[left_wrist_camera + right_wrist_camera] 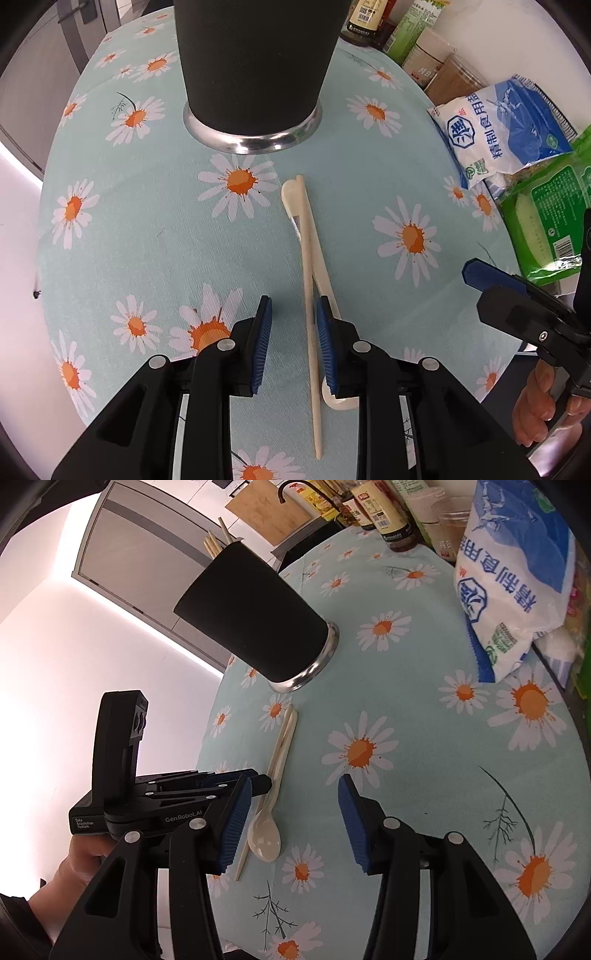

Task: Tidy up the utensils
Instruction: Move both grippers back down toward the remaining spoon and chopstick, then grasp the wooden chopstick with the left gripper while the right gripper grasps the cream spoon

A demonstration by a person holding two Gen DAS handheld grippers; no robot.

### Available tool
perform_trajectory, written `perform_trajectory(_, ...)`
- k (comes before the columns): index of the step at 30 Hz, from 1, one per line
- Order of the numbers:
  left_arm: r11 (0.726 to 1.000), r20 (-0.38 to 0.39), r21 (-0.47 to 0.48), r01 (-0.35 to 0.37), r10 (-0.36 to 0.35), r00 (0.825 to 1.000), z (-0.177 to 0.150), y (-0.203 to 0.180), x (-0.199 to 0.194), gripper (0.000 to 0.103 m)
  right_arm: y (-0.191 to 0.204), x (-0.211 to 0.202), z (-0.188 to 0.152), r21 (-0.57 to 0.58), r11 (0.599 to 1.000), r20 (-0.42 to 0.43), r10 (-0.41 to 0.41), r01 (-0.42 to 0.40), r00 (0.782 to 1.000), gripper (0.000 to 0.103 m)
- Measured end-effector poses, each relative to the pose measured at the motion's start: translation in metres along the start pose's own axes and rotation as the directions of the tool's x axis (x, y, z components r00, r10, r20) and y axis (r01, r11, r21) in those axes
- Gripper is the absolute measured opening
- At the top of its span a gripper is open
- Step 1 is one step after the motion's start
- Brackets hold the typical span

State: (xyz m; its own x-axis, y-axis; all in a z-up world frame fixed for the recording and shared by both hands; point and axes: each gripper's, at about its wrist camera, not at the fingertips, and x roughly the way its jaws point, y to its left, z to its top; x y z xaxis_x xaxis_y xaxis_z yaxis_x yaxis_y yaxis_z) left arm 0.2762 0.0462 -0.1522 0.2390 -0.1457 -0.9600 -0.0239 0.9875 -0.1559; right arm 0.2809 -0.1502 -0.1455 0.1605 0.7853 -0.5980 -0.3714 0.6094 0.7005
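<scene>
A cream chopstick (307,258) and a cream spoon (295,206) lie crossed on the daisy tablecloth (147,229), in front of a black utensil cup (255,66) with a metal base. My left gripper (293,314) is open low over the cloth, its jaws on either side of the chopstick, the right pad next to the spoon handle. In the right wrist view the cup (255,627) holds several chopsticks (216,542), and the spoon (264,834) and the loose chopstick (280,753) lie left of my open, empty right gripper (295,812).
A salt bag (502,129), green packets (546,221), jars and sauce bottles (369,18) line the table's right and far side. The table edge drops off on the left. The right gripper (517,295) shows at the right of the left wrist view.
</scene>
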Motion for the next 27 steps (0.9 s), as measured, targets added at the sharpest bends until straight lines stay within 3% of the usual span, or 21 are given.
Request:
perform_trajectory(8, 0.995, -0.038, 0.070, -0.065, 0.068, 0.997, 0.008, -0.018, 0.007, 0.022, 0.003, 0.017, 0.006, 0.002, 1.000, -0.049, 0.020, -0.020, 0.999, 0.049)
perform_trajectory(12, 0.995, -0.037, 0.059, -0.082, 0.084, 0.996, 0.009, -0.013, 0.007, 0.006, 0.004, 0.026, 0.007, 0.002, 1.000, -0.069, -0.001, 0.001, 0.998, 0.049)
perform_trajectory(18, 0.999, -0.027, -0.011, 0.036, -0.037, 0.999, 0.006, 0.011, 0.002, 0.004, 0.011, 0.043, 0.007, 0.002, 0.999, -0.107, -0.052, 0.053, 0.993, 0.049)
perform_trajectory(22, 0.994, -0.014, -0.033, 0.102, -0.103, 0.995, 0.002, 0.023, -0.002, 0.004, 0.024, 0.057, 0.012, -0.023, 0.990, -0.134, -0.138, 0.136, 0.981, 0.049)
perform_trajectory(27, 0.983, 0.027, -0.064, 0.170, -0.169, 0.985, -0.009, 0.044, -0.014, 0.004, 0.041, 0.082, 0.023, -0.070, 0.962, -0.225, -0.271, 0.262, 0.936, 0.049)
